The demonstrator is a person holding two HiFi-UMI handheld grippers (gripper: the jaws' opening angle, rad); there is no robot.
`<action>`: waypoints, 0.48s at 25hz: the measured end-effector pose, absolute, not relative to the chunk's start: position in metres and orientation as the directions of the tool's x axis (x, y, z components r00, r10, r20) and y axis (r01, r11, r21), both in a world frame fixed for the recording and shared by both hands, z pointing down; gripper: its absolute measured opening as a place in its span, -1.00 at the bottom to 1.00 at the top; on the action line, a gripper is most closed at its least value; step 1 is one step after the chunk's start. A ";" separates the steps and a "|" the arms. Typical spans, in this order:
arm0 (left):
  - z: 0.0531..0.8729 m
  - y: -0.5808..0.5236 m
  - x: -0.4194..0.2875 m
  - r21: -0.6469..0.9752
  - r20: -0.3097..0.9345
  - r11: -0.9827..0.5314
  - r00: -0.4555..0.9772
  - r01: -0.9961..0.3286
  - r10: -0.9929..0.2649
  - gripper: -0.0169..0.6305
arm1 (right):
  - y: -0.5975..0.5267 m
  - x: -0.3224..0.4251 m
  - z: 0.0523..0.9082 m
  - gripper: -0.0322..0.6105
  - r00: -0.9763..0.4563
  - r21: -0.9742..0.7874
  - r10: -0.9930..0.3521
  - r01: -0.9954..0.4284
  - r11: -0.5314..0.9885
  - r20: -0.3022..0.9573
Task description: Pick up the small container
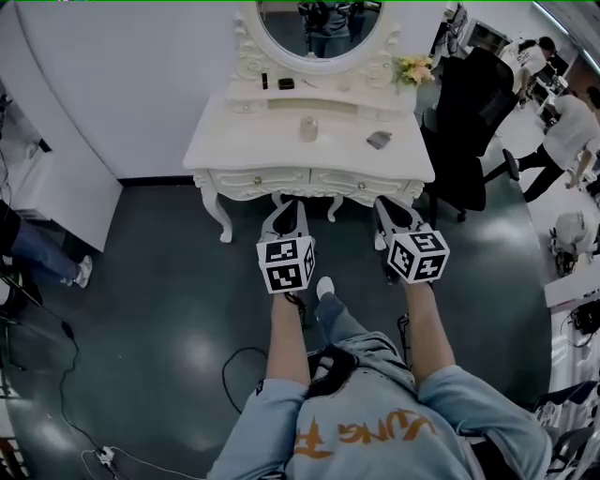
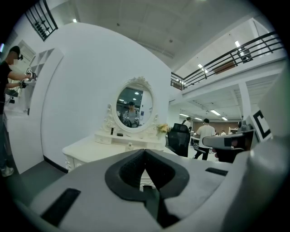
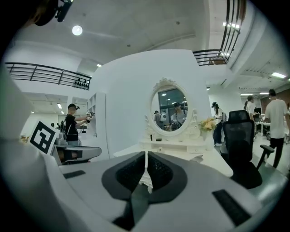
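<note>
The small container (image 1: 308,128), a pale little jar, stands upright in the middle of the white dressing table (image 1: 234,141), below the oval mirror (image 1: 319,23). In the left gripper view the small container (image 2: 130,146) shows just above my jaws. My left gripper (image 1: 289,210) and right gripper (image 1: 389,210) hover side by side in front of the table's front edge, short of the top and well apart from the jar. Both are shut with nothing between the pads, as the left gripper (image 2: 145,153) and right gripper (image 3: 146,156) show in their own views.
A flat grey item (image 1: 379,140) lies right of the jar, and flowers (image 1: 413,68) stand at the back right corner. A black office chair (image 1: 469,112) stands close to the table's right side. People stand farther right, and cables (image 1: 234,370) lie on the dark floor.
</note>
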State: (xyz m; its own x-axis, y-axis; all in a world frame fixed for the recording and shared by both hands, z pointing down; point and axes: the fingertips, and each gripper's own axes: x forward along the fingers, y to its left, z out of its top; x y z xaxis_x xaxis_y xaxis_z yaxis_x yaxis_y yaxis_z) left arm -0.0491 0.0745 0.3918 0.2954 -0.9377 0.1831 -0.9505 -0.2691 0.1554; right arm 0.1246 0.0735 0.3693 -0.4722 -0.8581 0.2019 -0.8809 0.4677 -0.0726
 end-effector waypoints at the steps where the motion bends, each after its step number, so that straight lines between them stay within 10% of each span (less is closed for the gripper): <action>1: 0.393 0.067 -0.053 0.151 0.186 -0.259 0.285 -0.954 -0.940 -0.88 | 0.063 0.119 0.371 -0.79 -0.486 -0.079 -0.851 -0.874 0.480 0.199; 12: 0.445 -0.023 -0.054 0.127 0.329 -0.226 0.256 -0.966 -0.909 -0.88 | -0.055 0.090 0.425 -0.79 -0.549 -0.179 -0.777 -0.835 0.520 0.309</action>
State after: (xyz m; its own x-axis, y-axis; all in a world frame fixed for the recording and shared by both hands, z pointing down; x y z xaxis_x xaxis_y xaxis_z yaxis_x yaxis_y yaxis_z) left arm -0.0538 -0.0231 0.4451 0.2557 -0.9091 0.3288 -0.9659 -0.2258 0.1268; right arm 0.0903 -0.0549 0.4249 -0.5493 -0.7765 0.3087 -0.8353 0.5200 -0.1786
